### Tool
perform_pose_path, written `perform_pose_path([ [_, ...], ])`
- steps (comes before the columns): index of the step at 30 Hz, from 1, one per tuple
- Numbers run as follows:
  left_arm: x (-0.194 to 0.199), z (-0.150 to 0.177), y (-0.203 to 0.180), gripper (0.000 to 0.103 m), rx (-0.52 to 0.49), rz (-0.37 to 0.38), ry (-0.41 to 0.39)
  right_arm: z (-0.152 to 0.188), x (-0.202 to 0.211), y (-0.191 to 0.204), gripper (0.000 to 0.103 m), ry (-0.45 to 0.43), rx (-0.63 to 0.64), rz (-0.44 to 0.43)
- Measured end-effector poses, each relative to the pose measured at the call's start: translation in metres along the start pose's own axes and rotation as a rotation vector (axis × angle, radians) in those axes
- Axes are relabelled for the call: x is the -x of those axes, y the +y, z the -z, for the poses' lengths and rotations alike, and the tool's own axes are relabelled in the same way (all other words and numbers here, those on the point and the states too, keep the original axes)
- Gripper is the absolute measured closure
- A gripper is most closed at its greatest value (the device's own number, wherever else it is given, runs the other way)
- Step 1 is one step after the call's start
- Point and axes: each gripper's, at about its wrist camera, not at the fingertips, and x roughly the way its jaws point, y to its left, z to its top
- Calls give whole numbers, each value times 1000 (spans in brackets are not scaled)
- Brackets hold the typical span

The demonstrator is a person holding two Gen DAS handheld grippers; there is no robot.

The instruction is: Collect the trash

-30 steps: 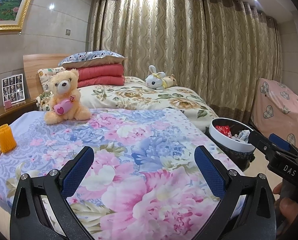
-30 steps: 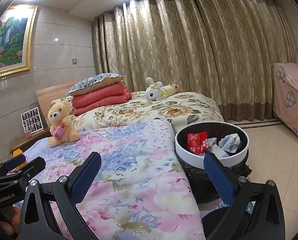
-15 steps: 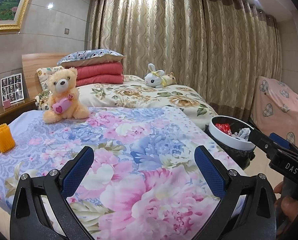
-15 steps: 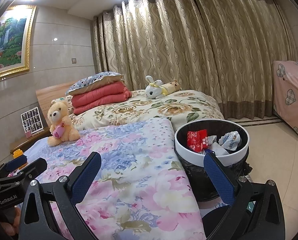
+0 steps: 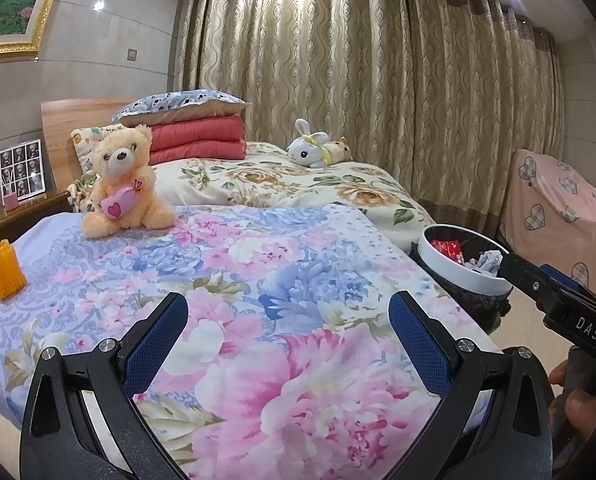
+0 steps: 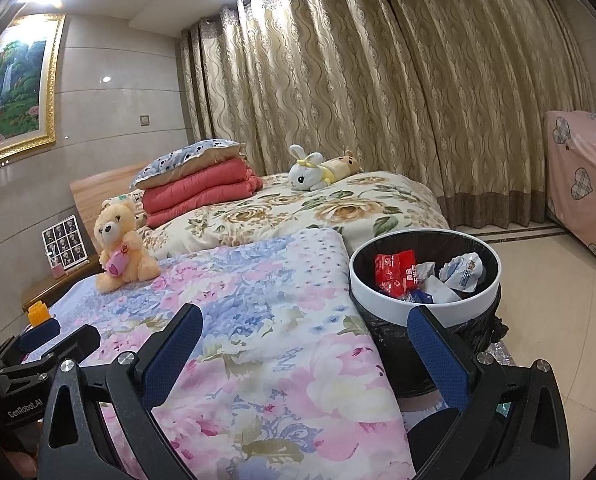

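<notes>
Both grippers hang over the near edge of the bed [image 5: 281, 264], each with its fingers spread wide and nothing between them. The left gripper [image 5: 287, 334] faces the middle of the flowered bedspread; the right gripper [image 6: 304, 344] sits nearer the bed's right edge, its right finger overlapping the bin's rim in its own view.

The bin [image 6: 424, 280] stands on the floor, close beside the right edge of the bed, ahead and to the right of both grippers, so the right one is the nearer. It is round and upright with its mouth up, so it has no long axis to speak of. Inside lie a red wrapper [image 6: 394, 272] and crumpled white and blue wrappers [image 6: 462, 272].

No loose trash shows on the bedspread, only a teddy bear [image 5: 123, 182] and, at the left edge, a yellow comb-like object [image 5: 3, 270]. The collecting looks about done.
</notes>
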Motion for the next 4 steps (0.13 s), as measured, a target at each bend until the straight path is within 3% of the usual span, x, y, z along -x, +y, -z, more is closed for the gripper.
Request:
perform_pose_path([
  [4,-3,0,1,0,4,4,10,-2,-7,-4,0,19,-10,-4],
])
